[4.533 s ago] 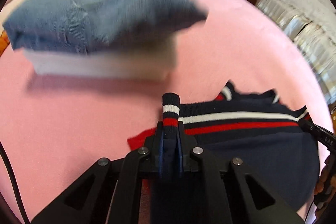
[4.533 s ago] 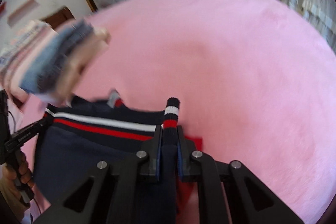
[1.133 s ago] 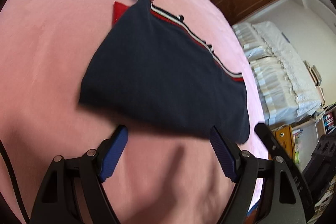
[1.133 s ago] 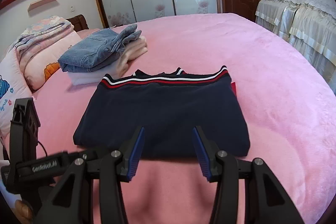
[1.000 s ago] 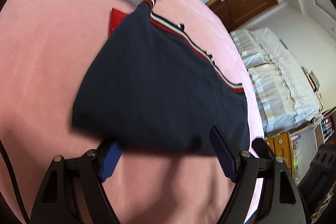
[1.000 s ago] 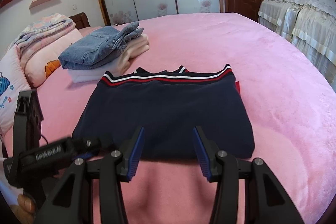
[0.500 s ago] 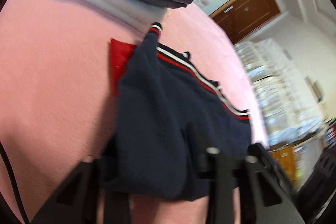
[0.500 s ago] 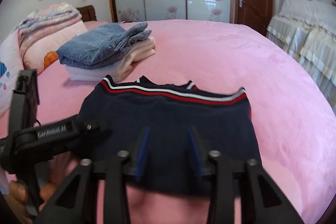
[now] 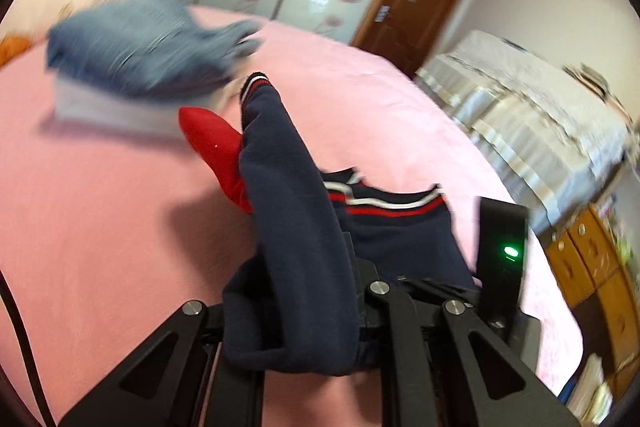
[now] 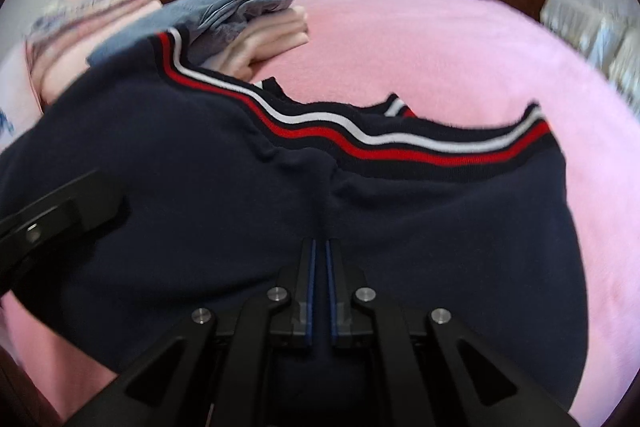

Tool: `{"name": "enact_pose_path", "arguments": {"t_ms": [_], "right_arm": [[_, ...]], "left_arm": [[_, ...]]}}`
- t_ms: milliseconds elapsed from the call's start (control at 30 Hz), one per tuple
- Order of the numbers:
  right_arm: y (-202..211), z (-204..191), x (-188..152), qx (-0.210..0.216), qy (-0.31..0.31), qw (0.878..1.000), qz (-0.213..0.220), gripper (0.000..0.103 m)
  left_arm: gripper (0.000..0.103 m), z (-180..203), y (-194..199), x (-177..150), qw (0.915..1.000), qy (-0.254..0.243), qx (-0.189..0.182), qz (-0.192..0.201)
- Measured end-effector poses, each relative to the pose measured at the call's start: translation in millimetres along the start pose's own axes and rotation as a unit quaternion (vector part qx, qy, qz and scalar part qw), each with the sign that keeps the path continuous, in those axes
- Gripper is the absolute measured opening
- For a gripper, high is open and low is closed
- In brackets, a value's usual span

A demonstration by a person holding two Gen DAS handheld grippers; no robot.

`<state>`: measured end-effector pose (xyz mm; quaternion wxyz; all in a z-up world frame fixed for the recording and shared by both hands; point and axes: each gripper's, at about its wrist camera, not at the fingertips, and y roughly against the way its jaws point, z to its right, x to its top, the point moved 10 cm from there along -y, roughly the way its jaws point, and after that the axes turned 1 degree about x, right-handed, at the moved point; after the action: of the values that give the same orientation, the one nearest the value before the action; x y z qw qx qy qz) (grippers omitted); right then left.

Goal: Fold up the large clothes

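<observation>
A navy sweater [image 10: 200,167] with a red and white striped hem lies half folded on the pink bed [image 10: 440,39]. My right gripper [image 10: 320,247] is closing its blue pads on the near fold, and cloth is pinched between them. In the left wrist view the sweater [image 9: 288,187] is raised and bunched, showing a red part [image 9: 216,147]. My left gripper [image 9: 328,267] is closing on that near corner, with its fingertips buried in the cloth. The left gripper [image 10: 60,215] shows at the left edge of the right wrist view. Beside the sweater stands the right gripper's body [image 9: 502,251], with a green light.
A stack of folded jeans and pale clothes [image 10: 248,3] sits just beyond the sweater's far left corner. Folded blankets [image 10: 92,11] lie at the headboard. White covered furniture [image 9: 540,115] and a wooden cabinet [image 9: 592,259] stand to the right, off the bed.
Both grippers moved in from open to pinch the sweater's near edge. The left one has lifted its corner off the bed, so the cloth now hangs bunched.
</observation>
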<state>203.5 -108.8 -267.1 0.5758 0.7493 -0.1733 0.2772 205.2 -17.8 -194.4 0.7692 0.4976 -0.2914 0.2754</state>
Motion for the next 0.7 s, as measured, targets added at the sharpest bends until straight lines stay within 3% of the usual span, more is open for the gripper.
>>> {"name": "enact_pose_path", "arguments": {"t_ms": [100, 300, 533, 700], "right_arm": [[3.9, 5.6, -0.6, 0.044, -0.033, 0.998, -0.006, 0.000], [37.9, 14.9, 2.9, 0.111, -0.070, 0.991, -0.007, 0.000], [116.5, 81.9, -0.9, 0.036, -0.098, 0.993, 0.049, 0.001], [143.2, 126.9, -20.5, -0.027, -0.125, 0.990, 0.063, 0.001]], "left_arm": [[0.011, 24.2, 0.8, 6.7, 0.9992, -0.038, 0.003, 0.008], [0.011, 53.6, 1.8, 19.7, 0.9976, -0.068, 0.003, 0.007], [0.012, 100.0, -22.1, 0.8, 0.9901, -0.135, 0.026, -0.029], [0.012, 133.9, -63.9, -40.3, 0.9785, -0.182, 0.024, -0.093]]}}
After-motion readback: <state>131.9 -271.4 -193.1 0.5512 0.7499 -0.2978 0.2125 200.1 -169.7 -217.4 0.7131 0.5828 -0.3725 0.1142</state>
